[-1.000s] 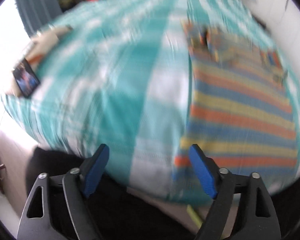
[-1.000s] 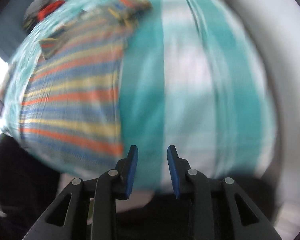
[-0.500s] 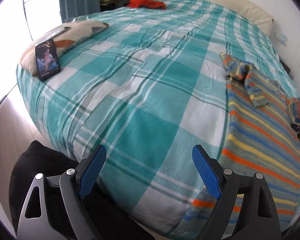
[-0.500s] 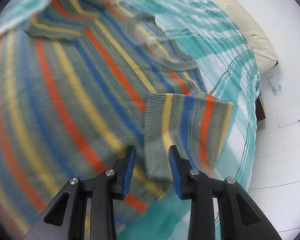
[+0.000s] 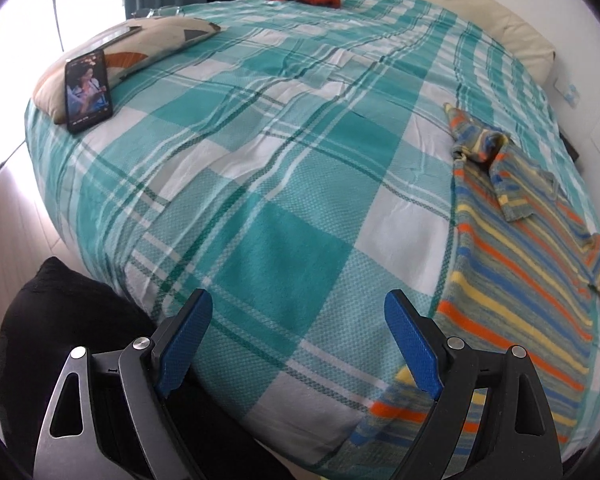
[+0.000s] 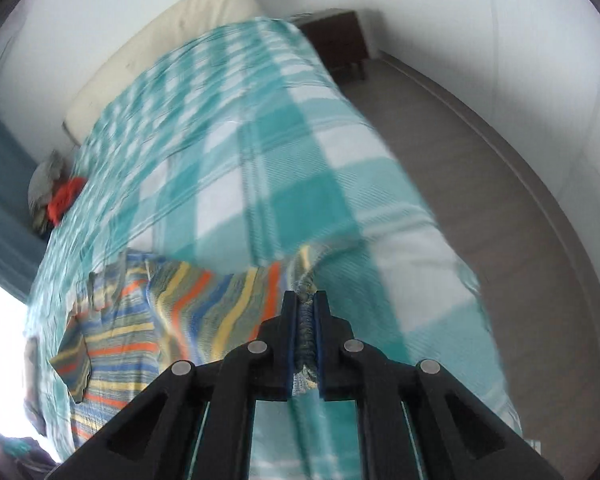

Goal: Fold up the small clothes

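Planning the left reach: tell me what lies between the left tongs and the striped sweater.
Only bare checked bedspread between the open left tongs and striped sweater, left wrist view.

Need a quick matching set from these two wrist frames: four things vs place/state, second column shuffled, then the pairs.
1. striped sweater
2. phone
3. left gripper
4. right gripper

A. leaning on a pillow, screen lit
B. shut on knit fabric
C. spread on the checked bedspread
D. jaws wide, nothing between them

Pairs: 1-C, 2-A, 3-D, 4-B
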A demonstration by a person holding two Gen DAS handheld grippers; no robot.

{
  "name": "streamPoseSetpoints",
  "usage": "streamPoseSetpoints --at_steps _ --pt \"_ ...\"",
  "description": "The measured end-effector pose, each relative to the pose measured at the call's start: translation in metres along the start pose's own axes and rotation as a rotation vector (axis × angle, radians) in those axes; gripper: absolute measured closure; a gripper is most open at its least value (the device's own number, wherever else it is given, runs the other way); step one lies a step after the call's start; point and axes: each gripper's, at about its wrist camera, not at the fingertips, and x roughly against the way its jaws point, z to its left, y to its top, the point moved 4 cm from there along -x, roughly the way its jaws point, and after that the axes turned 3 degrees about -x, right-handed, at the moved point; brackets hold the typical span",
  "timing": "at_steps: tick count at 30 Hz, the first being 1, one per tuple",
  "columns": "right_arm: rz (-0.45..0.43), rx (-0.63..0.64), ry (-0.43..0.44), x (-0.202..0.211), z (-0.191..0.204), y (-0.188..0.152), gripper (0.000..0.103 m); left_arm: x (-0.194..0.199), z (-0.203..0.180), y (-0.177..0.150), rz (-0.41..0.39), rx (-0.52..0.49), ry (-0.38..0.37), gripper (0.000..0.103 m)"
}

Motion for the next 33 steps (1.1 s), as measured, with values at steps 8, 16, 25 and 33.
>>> streamPoseSetpoints --at_steps 8,16,25,33 --pt "0.02 -0.198 0.037 -0.025 -0.051 -0.042 0.096 -0.001 -0.002 -0.004 0.01 -0.013 0.009 0.014" --pt "-0.005 -0.432 0.296 -0.052 -0.067 -0.036 0.098 -0.01 -0.013 -0.008 0.032 -0.052 0.034 0.014" --pt "-0.099 -0.299 -0.051 -0.025 -0.094 -0.043 0.101 -0.012 -0.017 -0.01 0.039 -0.092 0.05 0.014" --pt "-0.103 -0.377 0.088 -0.008 -0.105 -0.039 0.062 -0.011 -0.015 -0.011 0.038 -0.078 0.049 0.014"
